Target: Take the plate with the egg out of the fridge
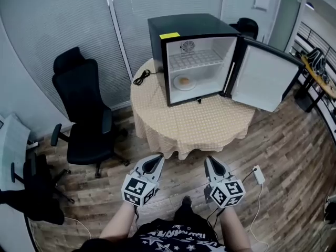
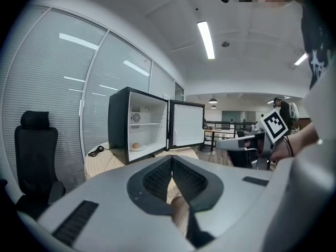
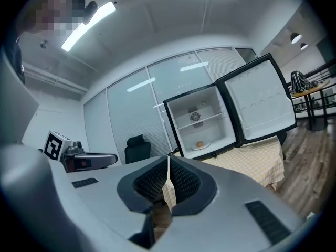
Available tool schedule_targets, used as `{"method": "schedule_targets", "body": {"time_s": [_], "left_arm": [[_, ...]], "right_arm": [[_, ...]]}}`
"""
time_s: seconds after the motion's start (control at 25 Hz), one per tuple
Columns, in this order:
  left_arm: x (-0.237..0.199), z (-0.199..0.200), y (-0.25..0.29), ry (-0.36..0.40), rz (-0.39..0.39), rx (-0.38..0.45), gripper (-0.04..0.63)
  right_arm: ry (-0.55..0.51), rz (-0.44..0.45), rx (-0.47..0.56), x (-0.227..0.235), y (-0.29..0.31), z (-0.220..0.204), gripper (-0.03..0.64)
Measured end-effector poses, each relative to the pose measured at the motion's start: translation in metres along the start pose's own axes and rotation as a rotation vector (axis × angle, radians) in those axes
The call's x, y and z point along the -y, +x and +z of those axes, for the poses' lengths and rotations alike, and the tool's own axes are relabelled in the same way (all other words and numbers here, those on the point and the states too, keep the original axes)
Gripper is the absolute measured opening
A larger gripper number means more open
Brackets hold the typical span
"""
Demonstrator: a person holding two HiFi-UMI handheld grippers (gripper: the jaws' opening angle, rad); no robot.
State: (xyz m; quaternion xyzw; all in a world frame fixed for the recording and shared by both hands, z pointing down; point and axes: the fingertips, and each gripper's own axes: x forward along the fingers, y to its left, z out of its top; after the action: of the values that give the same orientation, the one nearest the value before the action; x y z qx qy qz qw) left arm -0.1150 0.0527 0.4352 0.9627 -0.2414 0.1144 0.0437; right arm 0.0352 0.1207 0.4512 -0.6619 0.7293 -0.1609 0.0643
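Fridge (image 1: 157, 41), black, on round table (image 1: 199, 125), door (image 1: 262, 77) swung open toward 3 o'clock; plate (image 1: 185, 82) with egg (image 1: 184, 80) on the fridge floor beneath the wire shelf. Left hand-held gripper (image 1: 156, 159) and right hand-held gripper (image 1: 211, 161): jaws closed together, nothing held, low at 6 o'clock, well apart from the table, pointing toward 12 o'clock.

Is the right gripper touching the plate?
Apart. Head view: the right gripper hangs over the floor, short of the table; the plate sits inside the fridge.
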Motion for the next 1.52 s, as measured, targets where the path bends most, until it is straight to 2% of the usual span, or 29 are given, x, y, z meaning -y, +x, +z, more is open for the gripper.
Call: {"method": "schedule_targets", "body": {"time_s": [0.32, 0.64, 0.88, 1.04, 1.52], "left_arm": [[-0.009, 0.013, 0.074, -0.023, 0.069, 0.000, 0.008], [-0.019, 0.023, 0.108, -0.043, 0.107, 0.009, 0.008], [-0.036, 0.027, 0.132, -0.054, 0.115, 0.053, 0.008], [-0.057, 0.025, 0.161, -0.056, 0.126, 0.051, 0.008], [-0.143, 0.024, 0.248, -0.027, 0.151, 0.028, 0.008]], "right_arm": [[0.012, 0.049, -0.042, 0.070, 0.042, 0.016, 0.031], [0.059, 0.089, -0.089, 0.094, 0.080, 0.018, 0.031], [0.107, 0.035, -0.080, 0.116, 0.102, 0.017, 0.031], [0.118, -0.007, -0.092, 0.137, 0.120, 0.017, 0.031], [0.233, -0.064, -0.136, 0.179, 0.234, 0.029, 0.034]]}}
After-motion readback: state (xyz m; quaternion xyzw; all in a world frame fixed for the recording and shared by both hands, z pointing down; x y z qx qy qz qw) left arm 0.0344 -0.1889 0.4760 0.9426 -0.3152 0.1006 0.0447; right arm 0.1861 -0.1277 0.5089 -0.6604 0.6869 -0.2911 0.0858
